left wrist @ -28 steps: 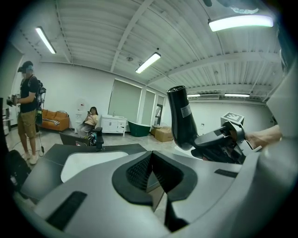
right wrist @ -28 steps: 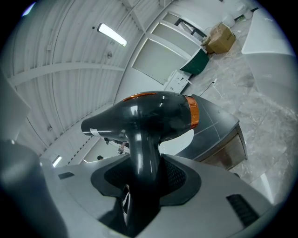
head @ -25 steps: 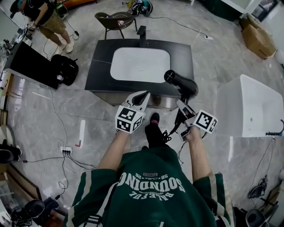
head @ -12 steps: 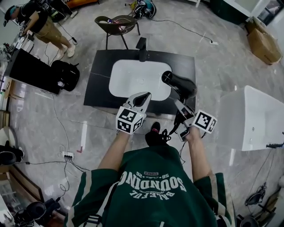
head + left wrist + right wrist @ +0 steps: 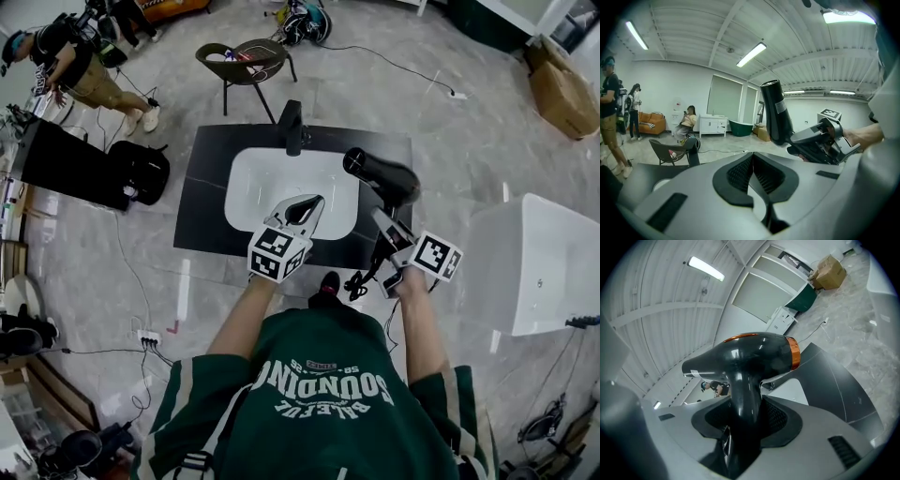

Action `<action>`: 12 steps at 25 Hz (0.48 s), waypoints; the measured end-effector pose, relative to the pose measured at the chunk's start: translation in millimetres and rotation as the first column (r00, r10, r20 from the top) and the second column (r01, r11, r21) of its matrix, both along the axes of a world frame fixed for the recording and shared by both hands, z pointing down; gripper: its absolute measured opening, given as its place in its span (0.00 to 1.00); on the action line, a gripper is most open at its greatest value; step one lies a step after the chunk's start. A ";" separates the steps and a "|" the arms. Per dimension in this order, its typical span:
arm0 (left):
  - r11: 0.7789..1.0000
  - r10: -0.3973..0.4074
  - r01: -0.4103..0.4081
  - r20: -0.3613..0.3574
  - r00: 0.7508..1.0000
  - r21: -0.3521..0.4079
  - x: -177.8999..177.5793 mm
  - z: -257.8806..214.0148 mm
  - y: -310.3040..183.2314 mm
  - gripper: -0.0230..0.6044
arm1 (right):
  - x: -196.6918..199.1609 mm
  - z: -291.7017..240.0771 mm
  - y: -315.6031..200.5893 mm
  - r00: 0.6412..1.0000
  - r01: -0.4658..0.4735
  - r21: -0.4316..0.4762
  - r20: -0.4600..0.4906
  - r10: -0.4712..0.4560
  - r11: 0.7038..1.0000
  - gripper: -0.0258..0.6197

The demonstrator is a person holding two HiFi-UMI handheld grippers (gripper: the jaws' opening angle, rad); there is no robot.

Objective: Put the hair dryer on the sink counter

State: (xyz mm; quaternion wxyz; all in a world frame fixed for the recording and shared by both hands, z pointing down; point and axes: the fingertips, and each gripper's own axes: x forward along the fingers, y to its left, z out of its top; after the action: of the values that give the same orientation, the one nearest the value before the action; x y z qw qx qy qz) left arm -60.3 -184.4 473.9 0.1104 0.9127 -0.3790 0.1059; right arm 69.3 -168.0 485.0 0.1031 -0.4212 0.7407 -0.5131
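Head view | right hand-held gripper [image 5: 386, 225] pinching hair dryer [image 5: 382, 176] over sink counter [image 5: 202, 202] edge | left hand-held gripper [image 5: 302, 206] closed

mock-up lab hall, freestanding sink counter [image 5: 200, 192], bathtub [image 5: 536, 246]

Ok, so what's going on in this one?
A person stands at a dark sink counter with a gripper in each hand. The right gripper has its claw shut on the handle of a black hair dryer, held in the air over the counter's right end and not yet set down. The left gripper is shut on nothing and hovers over the front of the white basin.
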 end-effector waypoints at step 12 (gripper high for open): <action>0.999 0.037 -0.037 0.024 0.999 -0.021 28.1 8.3 -33.8 0.06 | 29.2 4.6 -22.4 0.999 -0.031 0.002 0.024 0.031 1.000 0.36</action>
State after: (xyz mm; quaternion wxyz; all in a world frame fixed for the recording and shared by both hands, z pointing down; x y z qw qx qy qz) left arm -32.2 -218.2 482.2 0.1134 0.9169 -0.3623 0.1229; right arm 98.5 -190.4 489.6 0.1204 -0.4264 0.7335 -0.5154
